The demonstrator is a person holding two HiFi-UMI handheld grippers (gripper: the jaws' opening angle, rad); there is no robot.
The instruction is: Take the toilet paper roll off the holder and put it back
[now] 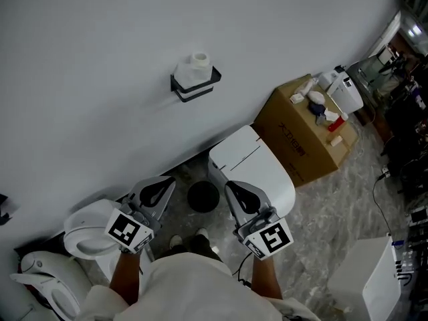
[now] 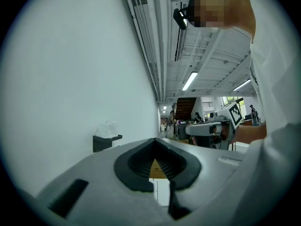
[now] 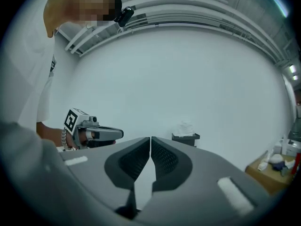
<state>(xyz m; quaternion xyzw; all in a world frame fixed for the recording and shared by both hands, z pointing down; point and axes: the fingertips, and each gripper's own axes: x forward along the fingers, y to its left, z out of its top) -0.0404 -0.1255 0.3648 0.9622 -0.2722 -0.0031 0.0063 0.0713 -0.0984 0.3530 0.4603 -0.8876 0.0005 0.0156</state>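
A white toilet paper roll [image 1: 196,67] stands upright in a black holder [image 1: 194,87] fixed to the white wall. The same roll [image 2: 107,128] and holder [image 2: 106,142] appear at mid-left of the left gripper view. In the right gripper view the roll [image 3: 184,127] and holder [image 3: 186,138] sit right of centre. My left gripper [image 1: 161,184] and right gripper [image 1: 235,191] hang low, close to the body, well short of the wall. Both are shut with nothing between their jaws.
A white toilet [image 1: 257,167] stands below the holder, with a dark round bin [image 1: 202,196] beside it. At the right a cardboard box [image 1: 303,131] carries bottles and small items. Another toilet [image 1: 87,233] is at lower left, and a white unit [image 1: 364,281] at lower right.
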